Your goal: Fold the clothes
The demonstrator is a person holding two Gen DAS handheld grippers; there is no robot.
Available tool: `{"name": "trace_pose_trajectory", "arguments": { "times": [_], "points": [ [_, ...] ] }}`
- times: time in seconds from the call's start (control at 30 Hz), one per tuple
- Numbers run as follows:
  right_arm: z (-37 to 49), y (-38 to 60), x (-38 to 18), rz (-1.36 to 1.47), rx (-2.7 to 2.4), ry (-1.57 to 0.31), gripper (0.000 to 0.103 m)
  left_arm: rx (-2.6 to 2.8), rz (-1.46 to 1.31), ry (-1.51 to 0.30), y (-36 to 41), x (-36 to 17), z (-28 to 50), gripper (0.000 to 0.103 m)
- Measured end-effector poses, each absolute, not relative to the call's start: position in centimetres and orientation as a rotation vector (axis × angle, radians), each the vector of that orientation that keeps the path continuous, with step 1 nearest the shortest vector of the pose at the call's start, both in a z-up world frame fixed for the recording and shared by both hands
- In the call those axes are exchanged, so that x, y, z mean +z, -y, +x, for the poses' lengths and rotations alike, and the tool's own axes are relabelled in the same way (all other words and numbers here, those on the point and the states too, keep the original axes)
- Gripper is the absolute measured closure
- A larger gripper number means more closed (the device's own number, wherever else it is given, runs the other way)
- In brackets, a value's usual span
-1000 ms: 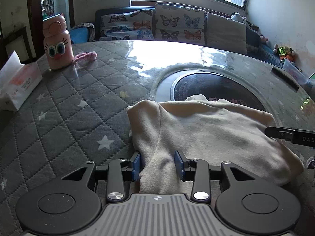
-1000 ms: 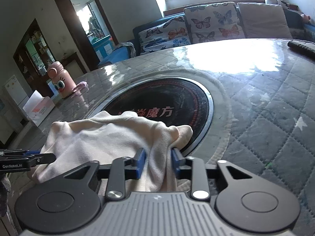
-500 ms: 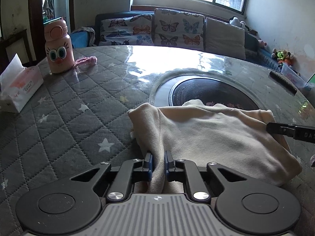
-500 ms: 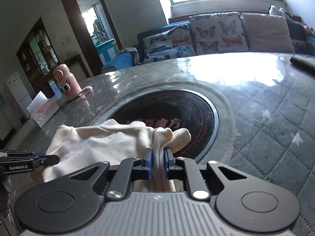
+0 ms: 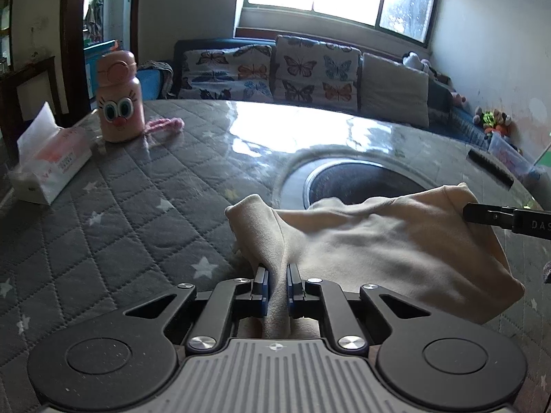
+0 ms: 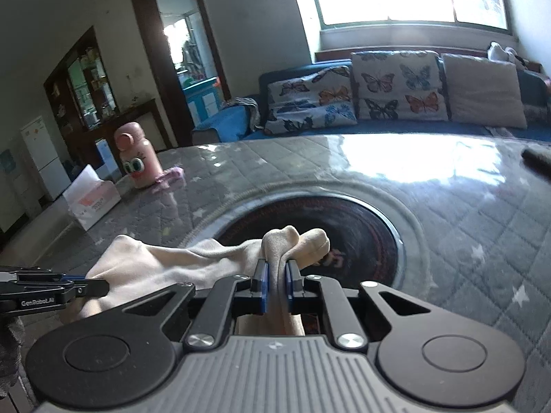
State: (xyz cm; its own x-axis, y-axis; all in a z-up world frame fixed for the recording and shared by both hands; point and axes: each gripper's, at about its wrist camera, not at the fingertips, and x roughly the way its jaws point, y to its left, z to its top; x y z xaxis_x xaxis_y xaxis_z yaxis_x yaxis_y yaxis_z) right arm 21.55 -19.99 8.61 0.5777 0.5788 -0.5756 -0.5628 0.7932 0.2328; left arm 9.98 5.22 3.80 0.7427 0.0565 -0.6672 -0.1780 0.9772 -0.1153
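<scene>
A cream garment (image 5: 378,241) hangs between my two grippers above the quilted grey table (image 5: 120,206). My left gripper (image 5: 276,272) is shut on the garment's left edge. My right gripper (image 6: 276,270) is shut on the garment's right edge (image 6: 292,241), which bunches above the jaws. The right gripper's fingers (image 5: 499,218) show at the right in the left wrist view. The left gripper's fingers (image 6: 69,285) show at the left in the right wrist view. The cloth (image 6: 155,265) sags between them.
A round black hotplate (image 6: 327,227) is set into the table's middle. A pink bottle with cartoon eyes (image 5: 118,103) and a tissue box (image 5: 48,168) stand at the far left. A dark remote (image 5: 489,163) lies at the right. A sofa with butterfly cushions (image 5: 292,72) is behind.
Both grippers closed on the garment's edges a second ago and have since lifted it off the table; the cloth now hangs stretched between them.
</scene>
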Motion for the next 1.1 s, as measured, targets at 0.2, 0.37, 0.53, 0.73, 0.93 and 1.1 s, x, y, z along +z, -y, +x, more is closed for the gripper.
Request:
{"name": "trace_pose_trajectory", "arguments": {
  "times": [0.2,0.37,0.53,0.73,0.93,1.1],
  "points": [
    [21.6,17.0,10.3,-0.015,0.729,-0.650,0.094,0.174,-0.207,-0.687,-7.6,5.0,9.0,0.092],
    [22.0,12.9,11.5,-0.045,0.795,-0.626,0.094,0.231,-0.220,-0.640,-10.5,6.6,7.7,0.092],
    [22.5,8.2,12.2,-0.066,0.864,-0.611,0.094,0.309,-0.226,-0.600,-13.8,8.1,6.4,0.094],
    [23.2,3.5,12.2,-0.067,0.936,-0.608,0.094,0.384,-0.246,-0.590,-16.8,8.5,5.1,0.095],
    [25.0,0.2,8.7,-0.128,0.903,-0.724,0.091,0.404,-0.274,-0.667,-18.5,5.9,4.8,0.092],
    [25.0,0.4,8.0,-0.164,0.869,-0.721,0.090,0.415,-0.245,-0.662,-19.0,5.9,4.5,0.069]
  ]
}}
